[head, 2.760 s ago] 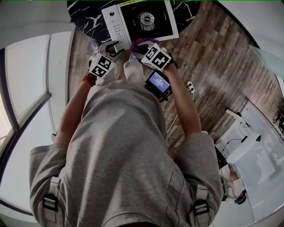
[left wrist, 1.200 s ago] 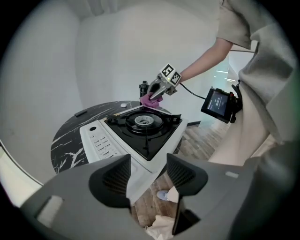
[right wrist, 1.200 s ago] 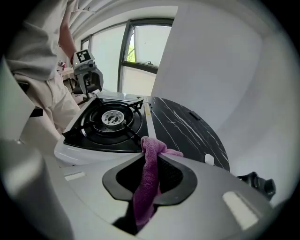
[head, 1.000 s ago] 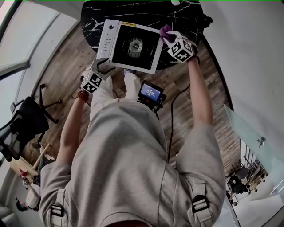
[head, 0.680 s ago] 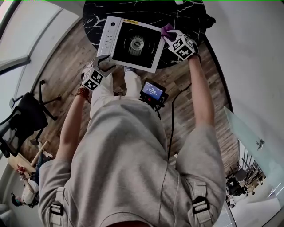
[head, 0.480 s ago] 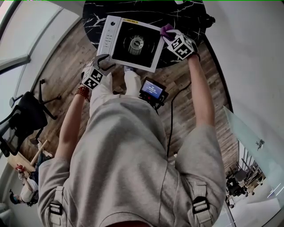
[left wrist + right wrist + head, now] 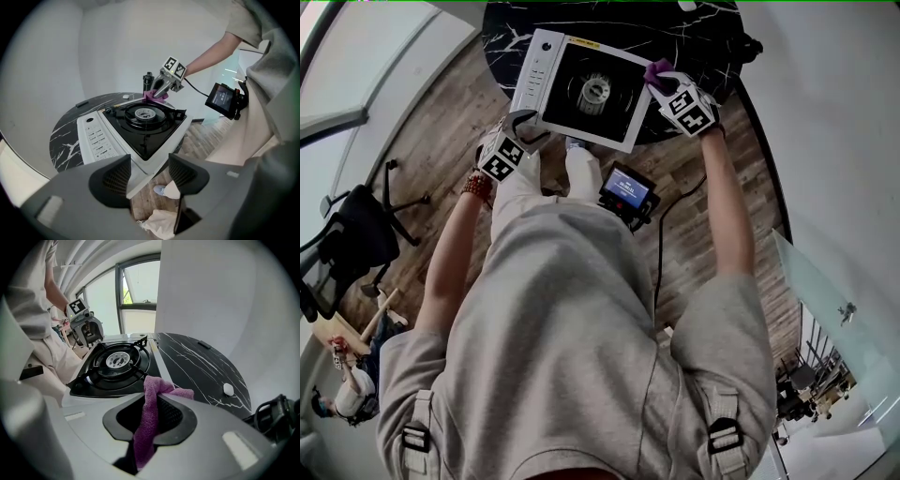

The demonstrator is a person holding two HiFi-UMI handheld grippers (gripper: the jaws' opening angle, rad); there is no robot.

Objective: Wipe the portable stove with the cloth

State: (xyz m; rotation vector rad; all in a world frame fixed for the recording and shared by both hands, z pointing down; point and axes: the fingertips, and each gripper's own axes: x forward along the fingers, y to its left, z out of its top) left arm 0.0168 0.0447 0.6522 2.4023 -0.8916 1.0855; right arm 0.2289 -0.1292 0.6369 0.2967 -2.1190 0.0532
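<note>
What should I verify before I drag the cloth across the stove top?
1. Cloth gripped: ok. The right gripper is shut on the purple cloth.
2. Cloth touching the stove: cannot tell. It sits at the stove's far right corner, but contact is not visible.
3. Stove held steady: not ok. The left gripper has just been opening; its jaws stand apart with the stove's near corner between them, not clamped.
4. Stove seated on the table: not ok. Its near corner overhangs the edge, above the floor.
5. Burner unlit: ok. No flame shows.
</note>
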